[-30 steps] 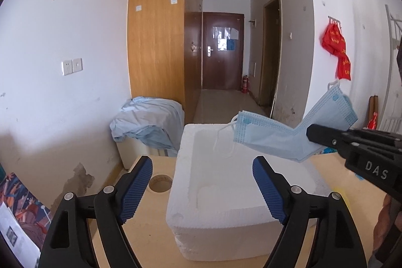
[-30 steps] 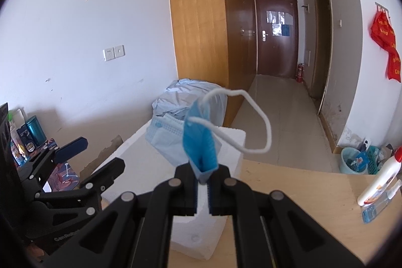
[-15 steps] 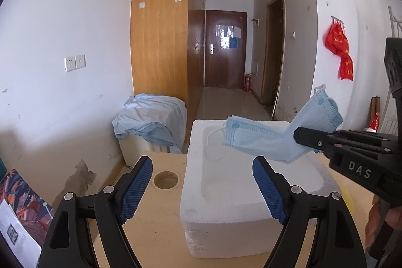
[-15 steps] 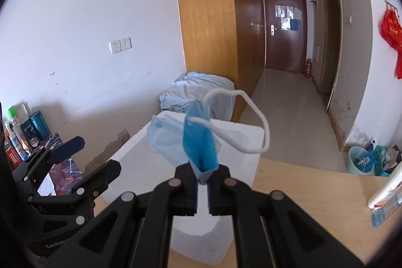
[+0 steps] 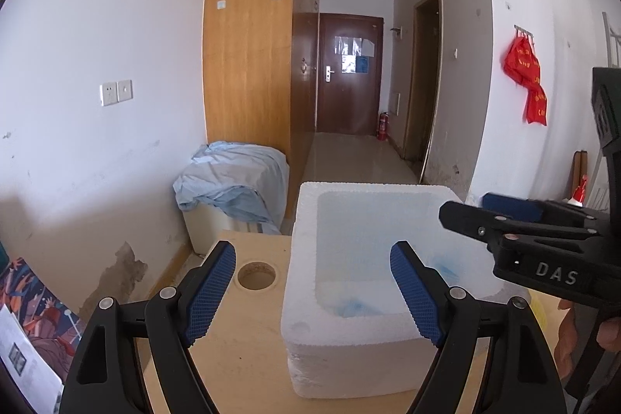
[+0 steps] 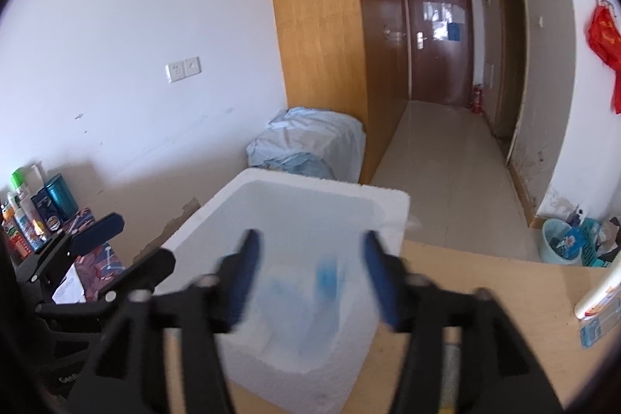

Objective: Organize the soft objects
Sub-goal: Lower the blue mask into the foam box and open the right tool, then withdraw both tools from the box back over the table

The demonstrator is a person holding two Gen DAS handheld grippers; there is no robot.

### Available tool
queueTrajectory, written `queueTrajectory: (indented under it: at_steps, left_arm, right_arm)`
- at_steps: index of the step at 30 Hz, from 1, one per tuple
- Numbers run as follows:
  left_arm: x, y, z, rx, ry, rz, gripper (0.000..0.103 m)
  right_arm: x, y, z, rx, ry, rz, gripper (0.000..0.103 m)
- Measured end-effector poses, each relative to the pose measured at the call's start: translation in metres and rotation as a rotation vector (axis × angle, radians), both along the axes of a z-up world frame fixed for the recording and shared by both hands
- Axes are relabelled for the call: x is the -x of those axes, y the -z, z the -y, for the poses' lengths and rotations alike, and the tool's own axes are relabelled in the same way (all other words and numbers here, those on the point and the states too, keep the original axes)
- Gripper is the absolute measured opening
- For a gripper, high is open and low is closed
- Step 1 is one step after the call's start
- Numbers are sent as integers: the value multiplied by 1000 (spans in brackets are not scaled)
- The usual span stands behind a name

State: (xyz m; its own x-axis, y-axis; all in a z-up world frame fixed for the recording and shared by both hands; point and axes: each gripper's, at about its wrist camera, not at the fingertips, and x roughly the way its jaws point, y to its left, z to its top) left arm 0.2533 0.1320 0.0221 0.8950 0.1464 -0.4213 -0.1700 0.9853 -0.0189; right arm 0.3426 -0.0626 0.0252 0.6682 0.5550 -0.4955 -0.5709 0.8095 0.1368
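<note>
Wooden table [image 5: 248,355] carries a white foam box [image 5: 310,332]. Left gripper [image 5: 312,291] jaws wide, empty, at the box's near wall. Right gripper [image 6: 310,270] jaws wide, blurred, above the box. Blue face mask [image 6: 306,293] lies inside the box, touching neither gripper.

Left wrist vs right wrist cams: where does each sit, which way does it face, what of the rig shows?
Left wrist: sits on the left tongs, open, facing the white foam box and the hallway door; the right tongs enter from the right, with part of a hand.
Right wrist: sits on the right tongs, open and blurred, looking down into the foam box at a blue mask; the left tongs show at left.
Shared: foam box, door, blue cloth pile, wooden table.
</note>
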Motion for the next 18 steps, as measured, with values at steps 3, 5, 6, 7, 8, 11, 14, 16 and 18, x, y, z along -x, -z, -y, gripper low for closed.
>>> queueTrajectory:
  at_steps: [3, 5, 6, 7, 8, 11, 14, 16, 18]
  left_arm:
    - [0, 1, 1, 2, 2, -4, 83]
    - [0, 1, 1, 3, 5, -7, 83]
    - [0, 1, 2, 1, 6, -7, 83]
    - [0, 1, 3, -1, 8, -7, 83]
    - [0, 1, 3, -3, 6, -6, 83]
    - [-1, 1, 4, 0, 7, -8, 83]
    - [0, 1, 4, 1, 7, -2, 83]
    - [2, 0, 4, -3, 2, 8, 83]
    - [2, 0, 4, 0, 3, 7, 83]
  right_arm:
    - [4, -3, 2, -3, 31, 27, 71]
    - [5, -5, 3, -13, 30, 32, 73]
    - [6, -6, 3, -16, 31, 33, 73]
    - [6, -6, 4, -15, 30, 34, 73]
    - [6, -6, 3, -16, 30, 36, 73]
    - [7, -6, 2, -13, 31, 37, 73]
    - [7, -7, 4, -20, 27, 36, 73]
    - [7, -7, 4, -23, 27, 32, 73]
    - [7, -7, 5, -21, 29, 32, 73]
